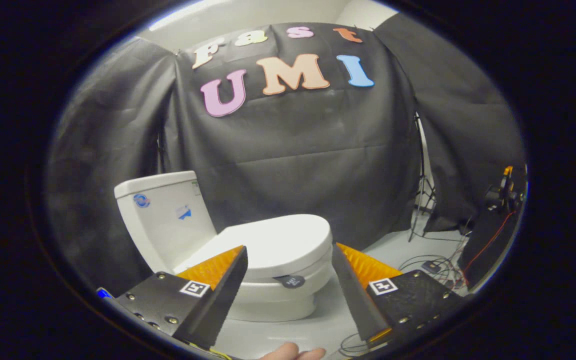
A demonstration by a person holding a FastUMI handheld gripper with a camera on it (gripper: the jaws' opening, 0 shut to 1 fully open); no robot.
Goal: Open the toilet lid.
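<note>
A white toilet (263, 295) stands on the pale floor just beyond my fingers, its tank (163, 215) to the left against the black cloth. The lid (273, 240) lies flat and closed over the seat, with a small dark round tag (289, 281) under its front edge. My gripper (289, 250) is open, its two fingers spread wide either side of the lid's front, a short way in front of it and not touching. A fingertip of the person's hand (293, 353) shows below the fingers.
A light stand (423, 190) rises at the right by the cloth wall. Cables (433, 265) and small boxes lie on the floor to the right, beside a dark board with a clamp (503, 200). Bare pale floor lies in front of the toilet.
</note>
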